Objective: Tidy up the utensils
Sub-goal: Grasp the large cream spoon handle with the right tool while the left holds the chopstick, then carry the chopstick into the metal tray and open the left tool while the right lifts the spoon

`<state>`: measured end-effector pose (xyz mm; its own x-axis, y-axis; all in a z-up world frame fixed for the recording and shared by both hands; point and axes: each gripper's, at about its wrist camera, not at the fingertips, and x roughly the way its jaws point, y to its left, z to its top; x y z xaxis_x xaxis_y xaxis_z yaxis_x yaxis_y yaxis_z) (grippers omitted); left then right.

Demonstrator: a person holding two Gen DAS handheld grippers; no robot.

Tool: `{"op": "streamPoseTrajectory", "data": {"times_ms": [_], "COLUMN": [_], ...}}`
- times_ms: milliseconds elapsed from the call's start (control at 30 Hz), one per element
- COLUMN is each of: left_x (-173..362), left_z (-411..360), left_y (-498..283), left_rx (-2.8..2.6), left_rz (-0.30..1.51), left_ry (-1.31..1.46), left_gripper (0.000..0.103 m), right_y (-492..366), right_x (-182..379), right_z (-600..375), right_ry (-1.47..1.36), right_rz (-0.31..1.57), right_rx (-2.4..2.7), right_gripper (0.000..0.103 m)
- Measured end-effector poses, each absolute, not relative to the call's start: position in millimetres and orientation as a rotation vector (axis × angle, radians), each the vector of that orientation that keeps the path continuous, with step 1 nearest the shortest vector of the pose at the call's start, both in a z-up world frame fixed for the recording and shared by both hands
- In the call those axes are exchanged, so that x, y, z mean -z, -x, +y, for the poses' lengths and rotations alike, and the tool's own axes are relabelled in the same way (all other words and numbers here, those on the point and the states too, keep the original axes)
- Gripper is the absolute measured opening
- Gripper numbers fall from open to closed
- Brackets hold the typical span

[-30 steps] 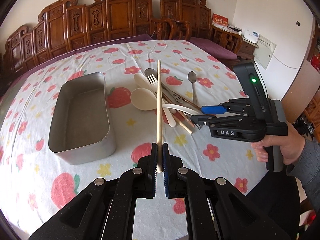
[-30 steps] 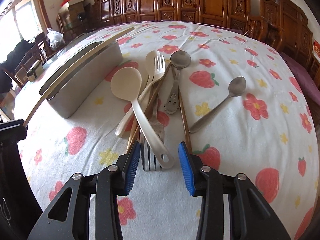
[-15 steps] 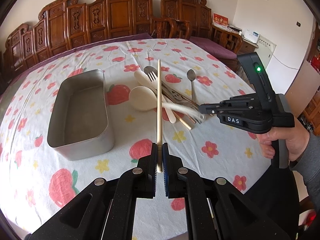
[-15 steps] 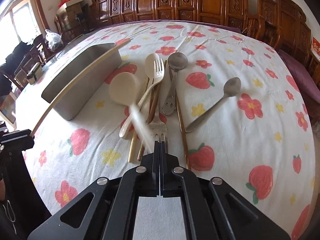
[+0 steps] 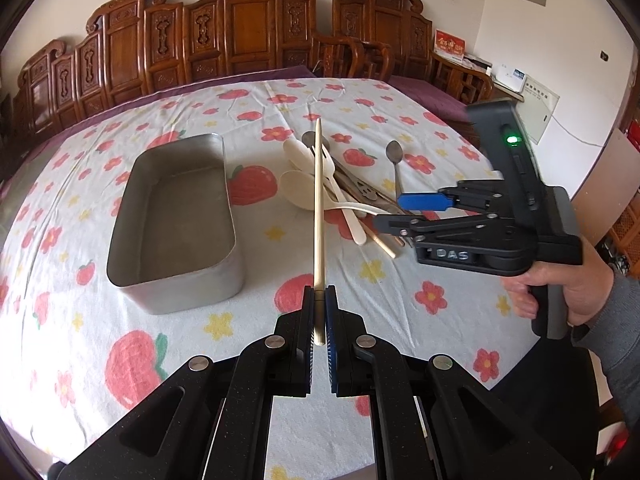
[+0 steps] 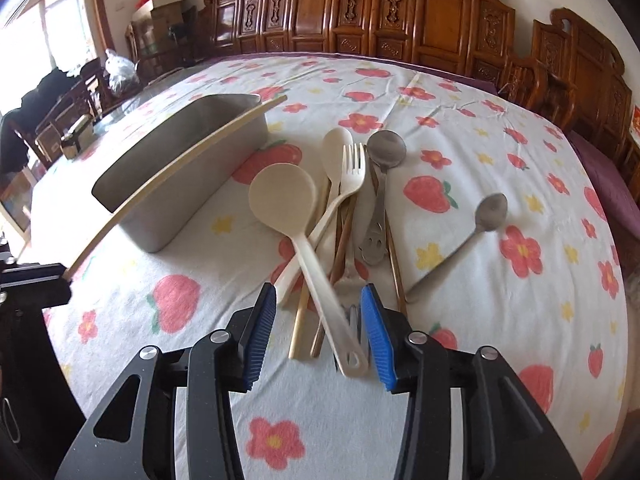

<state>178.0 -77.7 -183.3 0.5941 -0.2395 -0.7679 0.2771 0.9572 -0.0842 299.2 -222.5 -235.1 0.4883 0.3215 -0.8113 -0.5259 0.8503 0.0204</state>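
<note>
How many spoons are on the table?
4: big cream spoon by the tin, a second cream one behind it, two metal: one in the pile, one alone. More may hide.

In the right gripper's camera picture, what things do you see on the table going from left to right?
Held chopstick → metal tin → big cream spoon → cream fork → round metal spoon → small metal spoon.

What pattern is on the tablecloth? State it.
White tablecloth printed with red strawberries, red flowers and small yellow flowers; clearest in the right wrist view.
</note>
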Motion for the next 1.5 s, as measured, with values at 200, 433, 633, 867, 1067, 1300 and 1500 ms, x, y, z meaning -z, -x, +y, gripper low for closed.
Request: {"op": "streamPoseTrajectory", "data": {"times_ms": [200, 433, 633, 867, 1067, 1300, 1500], "left_x": [180.9, 178.4, 177.6, 175.7, 173.9, 176.6, 181.1], "left_z": [-74.5, -62.1, -50.0, -36.0, -24.3, -4.4, 12.7], "left_y": [-176.0, -170.3, -167.3, -166.3, -168.0, -189.0, -211.7], "left_rx": [0.298, 0.297, 0.289, 0.276, 0.26, 0.21, 0.165], "left_rz": [0.876, 0.865, 0.854, 0.845, 0.834, 0.83, 0.85], "left_ry": [-0.038, -0.014, 0.004, 0.032, 0.029, 0.016, 0.011], "left_gripper": [0.005, 0.005, 0.005, 0.005, 0.005, 0.005, 0.005], "right_y": [-318.0, -322.9, -323.7, -325.2, -318.4, -309.5, -306.8], "right_x": [242.3, 246.9, 246.3, 247.1, 238.4, 209.8, 188.2], "right_z": [-202.2, -182.3, -182.1, -179.5, -174.8, -175.3, -168.2], "right_ry": [0.345, 0.438, 0.394, 0.302, 0.296, 0.217, 0.149], "right_rz": [0.969, 0.993, 1.055, 1.137, 1.107, 1.059, 1.016], "right_rx": [-0.503, -0.489, -0.483, -0.471, -0.449, -0.486, -0.507], "right_gripper": [0.034, 0.025, 0.016, 0.01, 0.005, 0.005, 0.005]}}
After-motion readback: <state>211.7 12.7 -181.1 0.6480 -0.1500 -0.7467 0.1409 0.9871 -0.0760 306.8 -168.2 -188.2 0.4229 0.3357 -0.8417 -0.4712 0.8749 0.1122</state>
